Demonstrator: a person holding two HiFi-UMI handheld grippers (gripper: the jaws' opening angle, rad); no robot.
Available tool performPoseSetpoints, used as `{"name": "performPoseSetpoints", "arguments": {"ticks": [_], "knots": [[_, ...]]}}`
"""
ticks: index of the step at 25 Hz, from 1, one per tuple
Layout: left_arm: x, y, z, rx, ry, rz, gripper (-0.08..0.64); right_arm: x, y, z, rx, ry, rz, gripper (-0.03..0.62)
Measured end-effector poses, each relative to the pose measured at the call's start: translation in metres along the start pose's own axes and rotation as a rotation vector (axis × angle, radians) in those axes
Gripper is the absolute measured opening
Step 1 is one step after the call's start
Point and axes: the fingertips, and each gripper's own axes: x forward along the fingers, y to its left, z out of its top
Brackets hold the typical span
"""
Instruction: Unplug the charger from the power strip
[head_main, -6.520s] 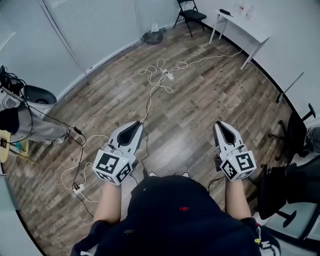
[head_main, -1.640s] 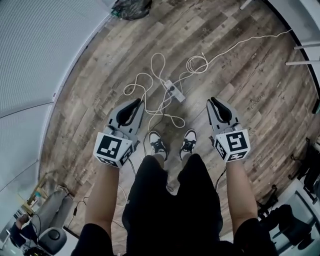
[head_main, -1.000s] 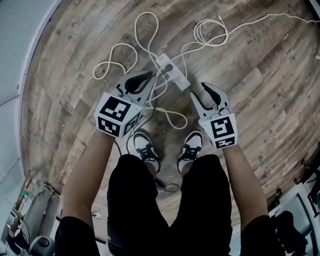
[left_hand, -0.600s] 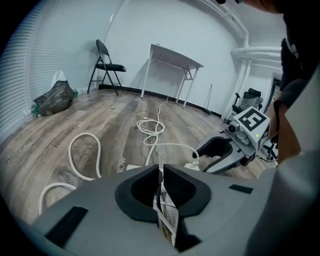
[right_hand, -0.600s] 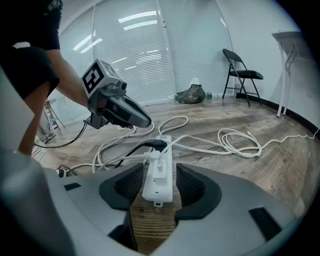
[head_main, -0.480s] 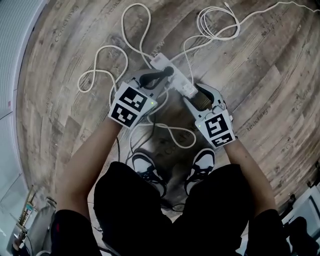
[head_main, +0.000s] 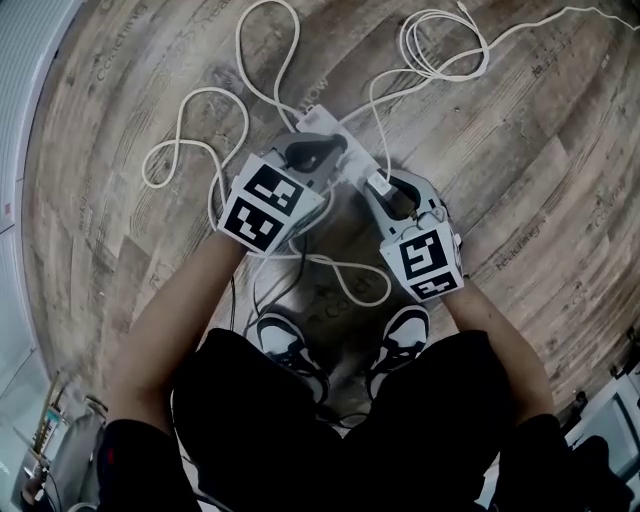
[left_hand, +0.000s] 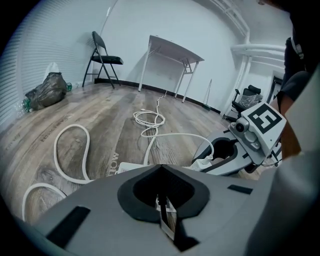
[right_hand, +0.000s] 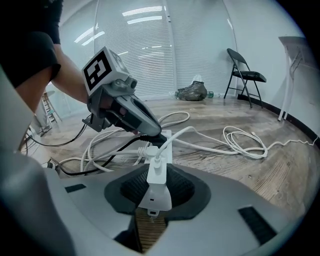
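**Tongs close on the charger, strip pinned to the floor**

On the wood floor (head_main: 500, 150) in front of my shoes, my right tongs (head_main: 380, 188) have just been closing round the small white charger (right_hand: 155, 182). It stands between the jaws, plugged into the near end of the white power strip (right_hand: 168, 142), and the pads look to be on its flat sides. My left tongs (left_hand: 160, 170), jaws together, bear down on the strip just beside it. I judge the charger light, hard-shelled and smooth, held in only by the bite of its pins, so it could slip if pinched at a corner. The place to hold it is the body, low and square, never its thin white cable (right_hand: 189, 129), which is soft and would strain where it joins. The strip looks light too and would likely lift with the pull unless pinned
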Motion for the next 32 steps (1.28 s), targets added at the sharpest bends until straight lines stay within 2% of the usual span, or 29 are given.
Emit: {"name": "performPoseSetpoints", "arguments": {"ticks": [8, 14, 19, 23, 28, 32], "knots": [[0.001, -0.001, 0.0, 0.034, 0.01, 0.048, 0.025, 0.0, -0.002, 0.0, -0.007, 0.04, -0.054, 0.107], [0.002, -0.002, -0.002, 0.045, 0.008, 0.059, 0.025, 0.0, -0.002, -0.001, -0.005, 0.064, -0.057, 0.107], [0.004, -0.004, -0.002, 0.072, 0.012, 0.073, 0.025, -0.012, -0.009, 0.023, 0.002, -0.024, -0.076, 0.107], [0.0, -0.004, 0.002, 0.015, 0.0, 0.052, 0.025, -0.027, -0.03, 0.047, 0.038, -0.076, -0.114, 0.107], [-0.056, -0.014, 0.051, 0.024, -0.1, 0.116, 0.025, -0.083, -0.039, 0.097, 0.071, -0.154, -0.119, 0.107], [-0.132, -0.023, 0.092, -0.005, -0.145, 0.171, 0.025, -0.152, -0.055, 0.143, 0.173, -0.224, -0.13, 0.107]]}}
